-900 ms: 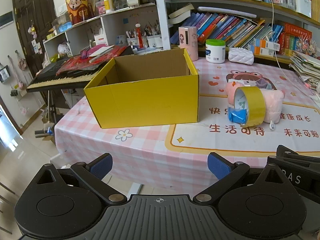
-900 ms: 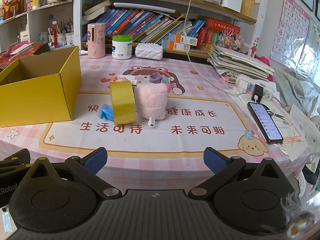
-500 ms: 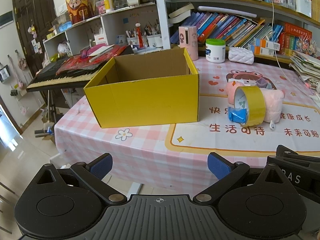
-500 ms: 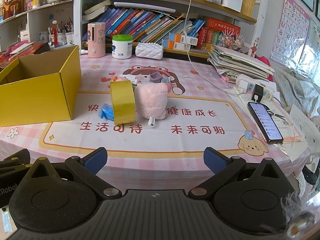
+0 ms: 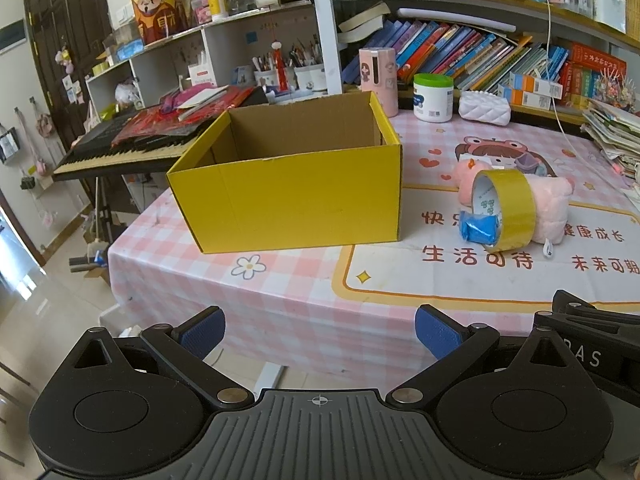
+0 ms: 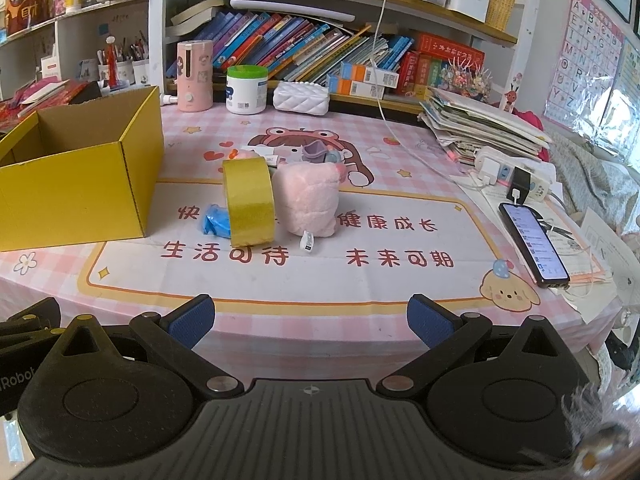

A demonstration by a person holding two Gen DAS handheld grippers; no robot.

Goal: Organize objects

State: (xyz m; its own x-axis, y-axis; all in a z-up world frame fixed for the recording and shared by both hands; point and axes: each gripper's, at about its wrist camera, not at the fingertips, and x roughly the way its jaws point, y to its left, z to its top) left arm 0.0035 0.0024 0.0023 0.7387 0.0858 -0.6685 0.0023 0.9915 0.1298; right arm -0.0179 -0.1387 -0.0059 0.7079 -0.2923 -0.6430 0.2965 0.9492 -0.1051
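Observation:
An open yellow cardboard box [image 5: 288, 196] [image 6: 76, 184] stands on the left part of the pink checked table; no contents show in it. To its right a roll of yellow tape [image 5: 508, 208] [image 6: 249, 204] stands on edge against a pink plush toy [image 5: 548, 204] [image 6: 308, 200], with a small blue packet [image 5: 478, 230] [image 6: 216, 220] at the tape's left side. My left gripper [image 5: 320, 330] is open at the table's near edge, facing the box. Wide open too, my right gripper [image 6: 310, 320] faces the tape and plush. Nothing lies between either pair of fingers.
A phone [image 6: 534, 244] lies at the right by a charger and a paper stack [image 6: 480, 124]. A pink dispenser [image 6: 195, 76], white jar [image 6: 246, 90] and white quilted pouch [image 6: 302, 98] line the back under bookshelves. A keyboard [image 5: 120, 148] stands left of the table.

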